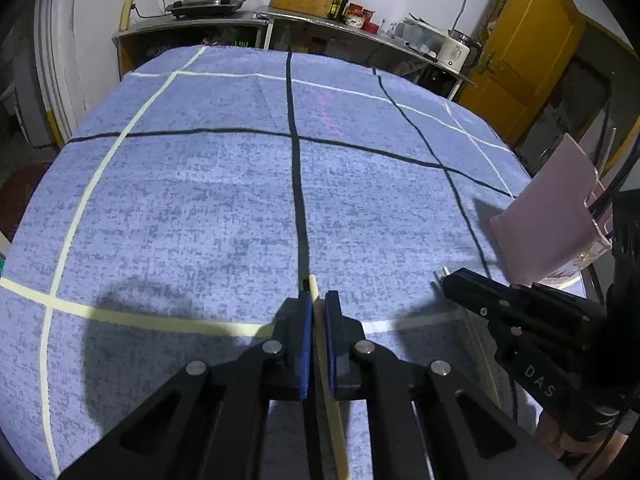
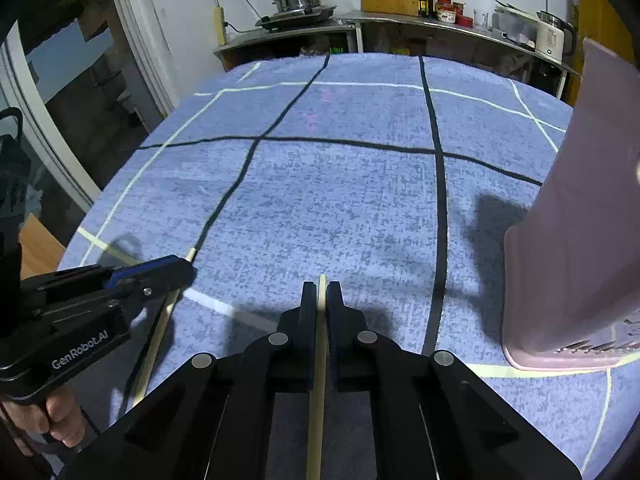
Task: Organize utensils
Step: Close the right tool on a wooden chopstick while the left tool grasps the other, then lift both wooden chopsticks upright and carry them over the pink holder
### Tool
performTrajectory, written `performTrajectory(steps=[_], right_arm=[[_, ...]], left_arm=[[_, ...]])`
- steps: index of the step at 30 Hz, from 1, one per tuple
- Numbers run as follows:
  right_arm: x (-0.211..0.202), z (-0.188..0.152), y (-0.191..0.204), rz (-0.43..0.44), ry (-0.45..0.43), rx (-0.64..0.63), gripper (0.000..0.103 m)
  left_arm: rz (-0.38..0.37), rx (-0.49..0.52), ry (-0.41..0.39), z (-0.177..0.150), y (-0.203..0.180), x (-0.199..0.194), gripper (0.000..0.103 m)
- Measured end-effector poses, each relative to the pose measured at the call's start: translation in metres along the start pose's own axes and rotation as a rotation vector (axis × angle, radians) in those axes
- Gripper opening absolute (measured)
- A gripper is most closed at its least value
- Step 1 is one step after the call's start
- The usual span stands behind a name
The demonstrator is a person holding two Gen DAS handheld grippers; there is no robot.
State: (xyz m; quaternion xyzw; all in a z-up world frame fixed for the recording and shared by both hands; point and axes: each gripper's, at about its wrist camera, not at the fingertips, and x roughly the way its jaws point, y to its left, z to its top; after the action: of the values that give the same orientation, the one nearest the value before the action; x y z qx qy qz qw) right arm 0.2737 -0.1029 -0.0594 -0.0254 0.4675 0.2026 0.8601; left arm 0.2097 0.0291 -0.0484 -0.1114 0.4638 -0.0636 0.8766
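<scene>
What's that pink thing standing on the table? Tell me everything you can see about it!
The pink holder is a tall, smooth container that looks like plastic, with rounded corners. It stands upright on the blue cloth at the table's right side, its base on a pale tape line. Near the bottom its side has slots, probably for draining. In the left wrist view something dark sticks out of its top, too unclear to name. Neither gripper touches it; it casts a shadow on the cloth to its left.

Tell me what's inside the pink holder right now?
Can't tell. The pink holder shows only its outer wall in the right wrist view; in the left wrist view dark stems poke above its rim, but the interior is hidden. Both chopsticks are outside, one in each gripper.
</scene>
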Motion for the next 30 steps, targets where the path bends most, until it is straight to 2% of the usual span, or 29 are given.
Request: performTrajectory(steps=[7, 18, 24, 30], right_arm=[[-0.034, 0.004, 0.007, 0.015, -0.066, -0.011, 0.005], [-0.124, 0.010, 0.010, 0.020, -0.243, 0.001, 0.005], [-0.160, 0.009, 0.007, 0.013, -0.308, 0.003, 0.005], [-0.178, 0.008, 0.003, 0.002, -0.341, 0.017, 0.005]], left_arm=[[-0.038, 0.030, -0.069, 0.008, -0.014, -0.035, 0.006], [-0.112, 0.108, -0.220, 0.024, -0.043, -0.118, 0.006], [-0.136, 0.146, -0.260, 0.028, -0.058, -0.140, 0.006], [-0.150, 0.166, -0.276, 0.029, -0.067, -0.148, 0.006]])
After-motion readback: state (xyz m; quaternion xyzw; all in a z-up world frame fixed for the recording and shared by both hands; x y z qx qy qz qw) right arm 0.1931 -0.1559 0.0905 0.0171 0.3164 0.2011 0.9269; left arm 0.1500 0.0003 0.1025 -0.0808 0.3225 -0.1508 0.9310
